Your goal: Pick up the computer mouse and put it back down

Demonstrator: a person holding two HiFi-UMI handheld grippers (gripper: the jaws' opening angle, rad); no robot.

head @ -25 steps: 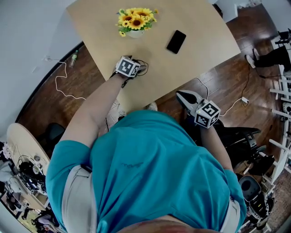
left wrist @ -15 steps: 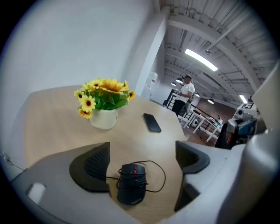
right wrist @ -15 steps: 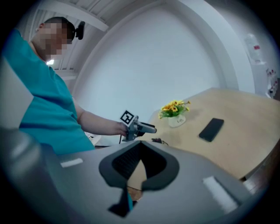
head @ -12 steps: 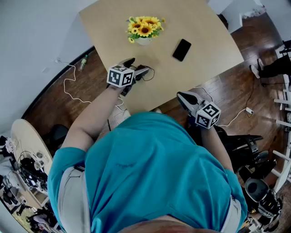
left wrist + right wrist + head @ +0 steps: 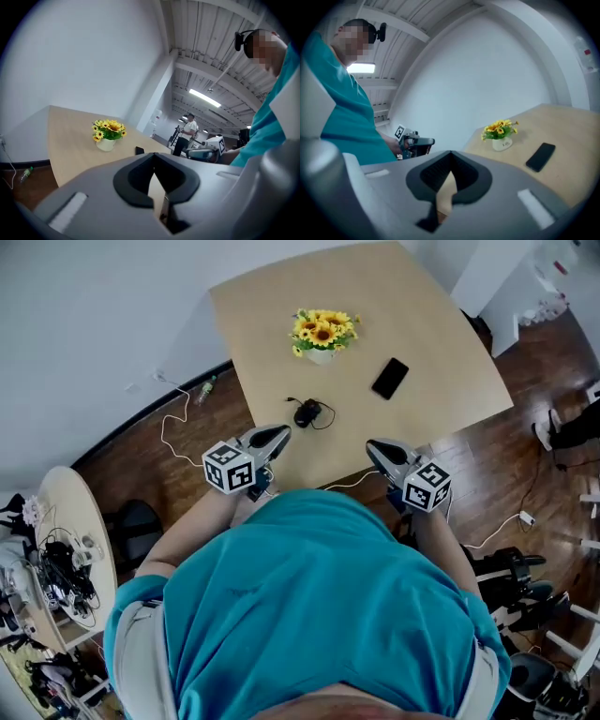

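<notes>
Mouse: the black wired computer mouse (image 5: pixel 307 413) lay on the wooden table (image 5: pixel 441 324) near its front edge, touched by neither gripper and probably already set back.
Left gripper: the left gripper (image 5: pixel 277 434) had just closed its jaws on nothing, with the mouse at its 2 o'clock.
Right gripper: the right gripper (image 5: pixel 374 447) had its jaws pressed together, empty, and seemed idle.

One overhead, two low; common table (image 5: pixel 272 334)
</notes>
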